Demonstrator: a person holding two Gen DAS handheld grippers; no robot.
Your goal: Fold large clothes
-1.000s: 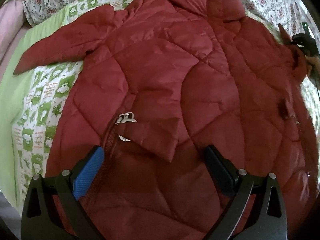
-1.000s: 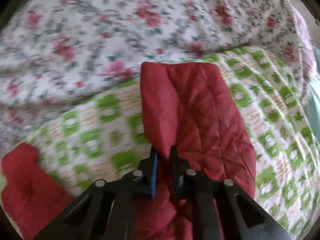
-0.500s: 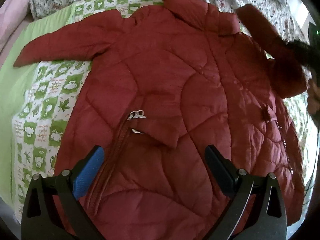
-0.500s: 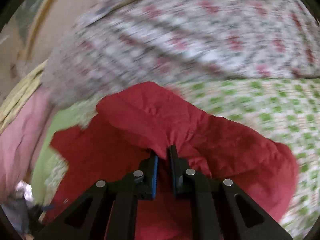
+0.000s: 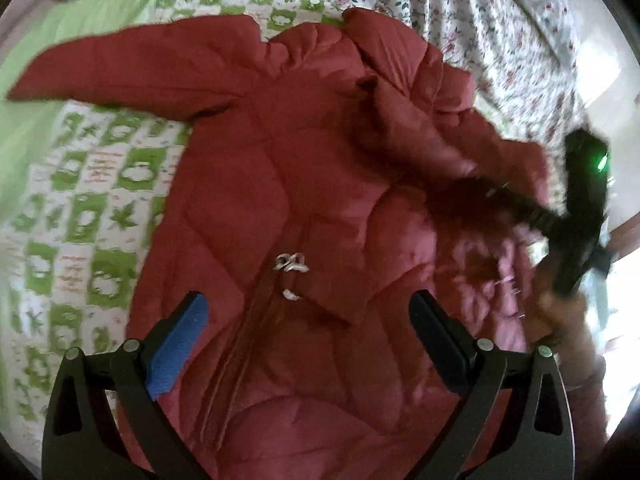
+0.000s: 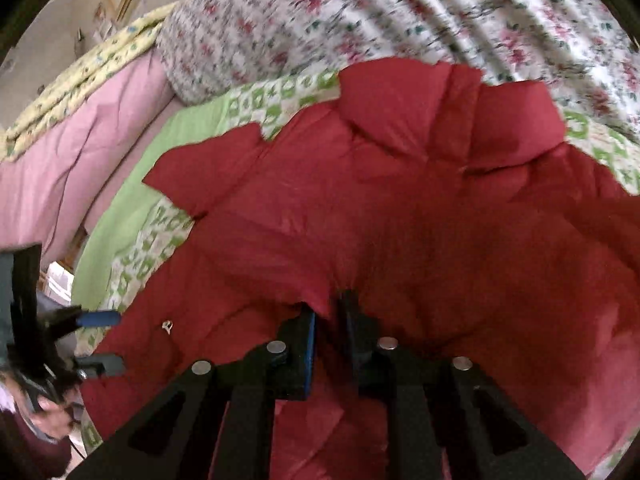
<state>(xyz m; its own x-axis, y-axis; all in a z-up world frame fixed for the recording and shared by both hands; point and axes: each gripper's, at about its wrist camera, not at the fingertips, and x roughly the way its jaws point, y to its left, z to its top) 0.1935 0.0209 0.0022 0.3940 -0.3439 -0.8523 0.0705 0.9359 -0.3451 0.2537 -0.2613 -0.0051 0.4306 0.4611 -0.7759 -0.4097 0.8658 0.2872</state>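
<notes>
A large red quilted jacket [image 5: 280,184] lies face up on a bed, collar [image 5: 384,40] at the far side, one sleeve [image 5: 132,68] stretched to the left. My left gripper [image 5: 308,320] is open and empty, hovering over the jacket's lower front near the metal zipper pull [image 5: 291,261]. My right gripper [image 6: 330,316] is shut on the jacket's other sleeve [image 6: 400,256] and holds it over the jacket's body; it shows blurred in the left wrist view [image 5: 472,184]. The left gripper shows at the left edge of the right wrist view [image 6: 100,340].
The jacket lies on a green-and-white patterned quilt [image 5: 80,208]. A floral blanket [image 6: 360,12] is bunched behind the collar. A pink cover [image 6: 72,152] and a yellow quilt [image 6: 80,68] lie at the far left of the bed.
My right gripper has swung the right sleeve up and in from the bed's right side over the jacket's chest. My left gripper has pulled back slightly and stays open.
</notes>
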